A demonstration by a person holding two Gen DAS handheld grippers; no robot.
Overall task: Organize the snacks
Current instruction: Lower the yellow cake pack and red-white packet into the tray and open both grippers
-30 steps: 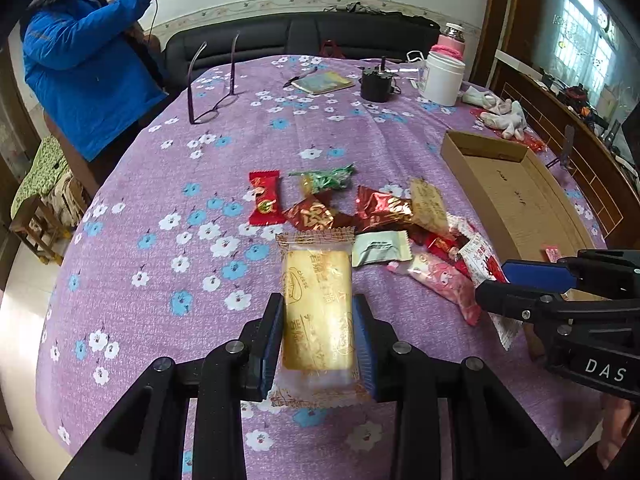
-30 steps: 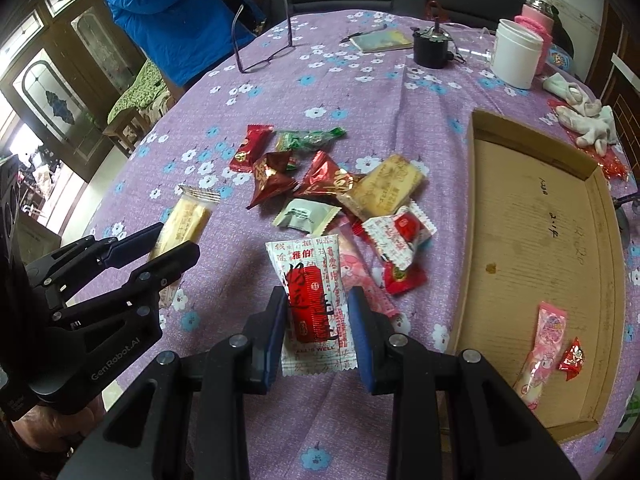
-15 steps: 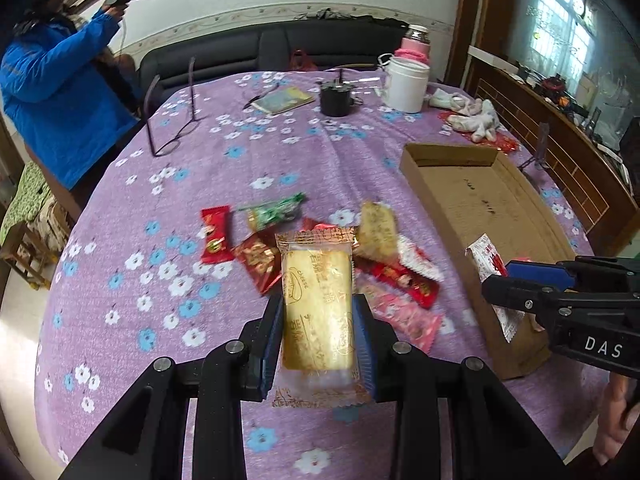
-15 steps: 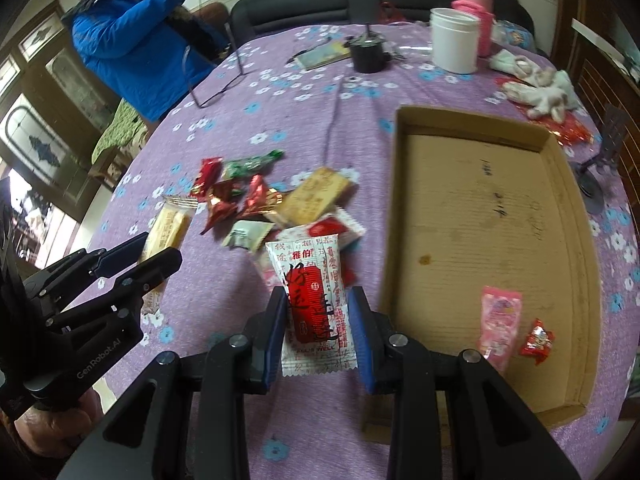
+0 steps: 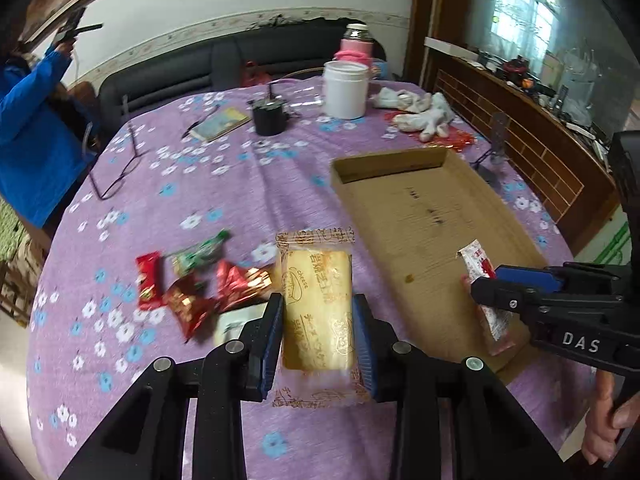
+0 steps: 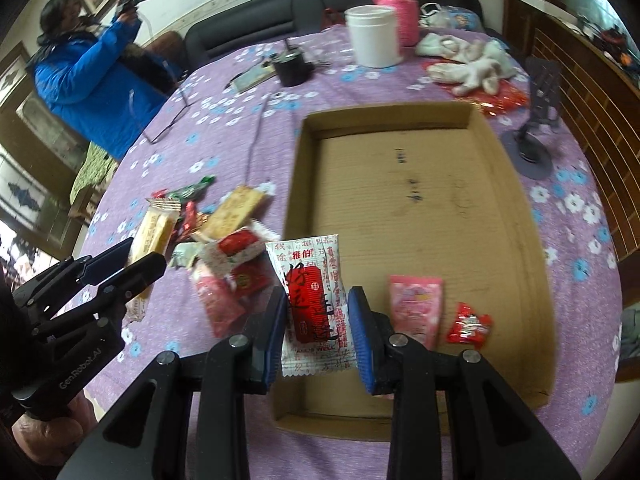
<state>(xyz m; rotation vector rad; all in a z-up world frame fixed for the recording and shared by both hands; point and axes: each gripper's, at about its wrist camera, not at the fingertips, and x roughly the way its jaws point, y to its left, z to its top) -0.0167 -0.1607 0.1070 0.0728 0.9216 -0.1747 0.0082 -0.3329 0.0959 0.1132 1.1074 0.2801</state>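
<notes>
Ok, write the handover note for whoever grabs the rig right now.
Left gripper: shut on the yellow cake pack, held above the table just left of the box.
Right gripper: shut on the white-and-red packet, held over the box's near left corner.
Done: a pink packet and a small red candy lie in the box.
Left: drop both held packs in the box, then fetch the pile on the cloth beside it: red packets, a green one, a tan biscuit pack and others.
</notes>
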